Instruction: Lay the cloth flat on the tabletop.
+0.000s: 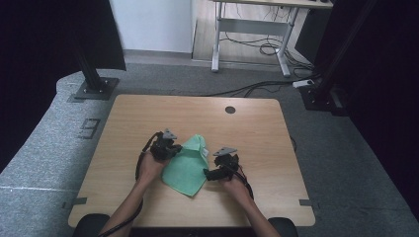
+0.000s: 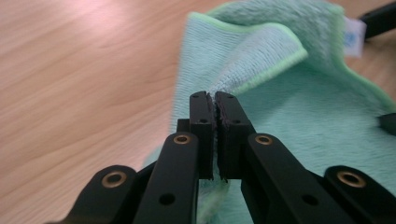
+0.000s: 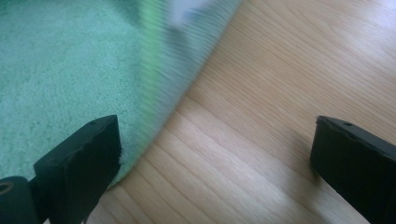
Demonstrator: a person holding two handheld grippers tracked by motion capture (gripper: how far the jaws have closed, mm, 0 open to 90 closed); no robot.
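- the left gripper has its jaws pressed together on a fold of the green cloth; a thin pucker of terry is squeezed between the pads, with the hemmed edge curling up just beyond the tips.
- that pinch sits on the cloth's edge rather than its middle, which i'd judge is deliberate: holding a border lets the fabric be lifted and drawn over without bunching the whole sheet.
- in the high view the left gripper is at the cloth's upper left side, and the cloth lies between the two hands on the wooden table.
- the right gripper stands spread wide with nothing between its jaws; the cloth's edge runs past its left jaw, touching or nearly so, and bare wood lies across the gap to the right jaw.
- from above, the right gripper rests beside the cloth's right edge, close to the small white label.
- my reading: the right side is free so the left can carry its corner across, and the wide jaws are ready to take the near edge next.
- the cloth looks partly folded, one flap doubled over at the far end from the left jaws.
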